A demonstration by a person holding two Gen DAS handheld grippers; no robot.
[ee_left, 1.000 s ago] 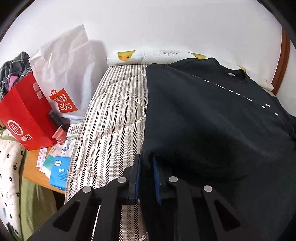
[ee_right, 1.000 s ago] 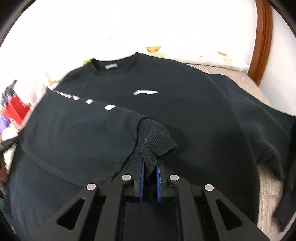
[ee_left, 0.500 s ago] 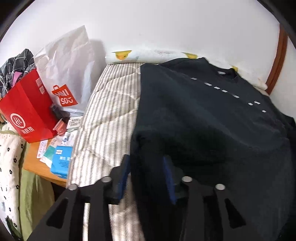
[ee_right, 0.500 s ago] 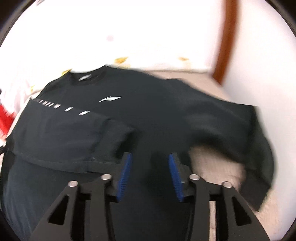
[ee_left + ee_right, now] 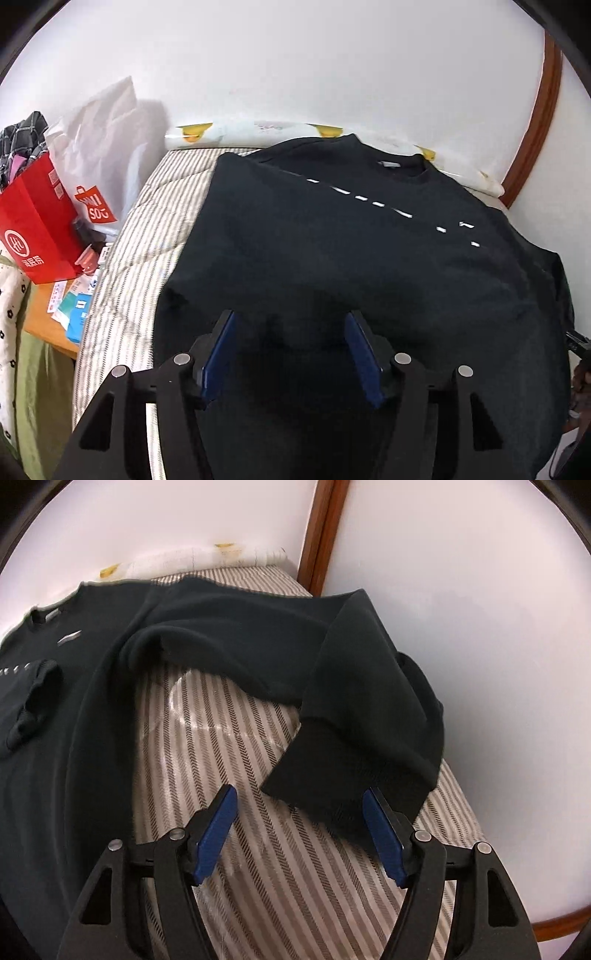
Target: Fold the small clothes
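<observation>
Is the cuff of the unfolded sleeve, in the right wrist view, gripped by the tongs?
No, the right tongs stand open and the sleeve cuff lies loose on the striped mattress, touched by neither blue pad.

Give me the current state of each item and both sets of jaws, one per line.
Black sweatshirt: flat on the bed, left sleeve folded across the chest.
Right sleeve: unfolded, lying on the striped mattress.
Left gripper: just opened, holding nothing.
Right gripper: just opened, empty, near the cuff.
</observation>
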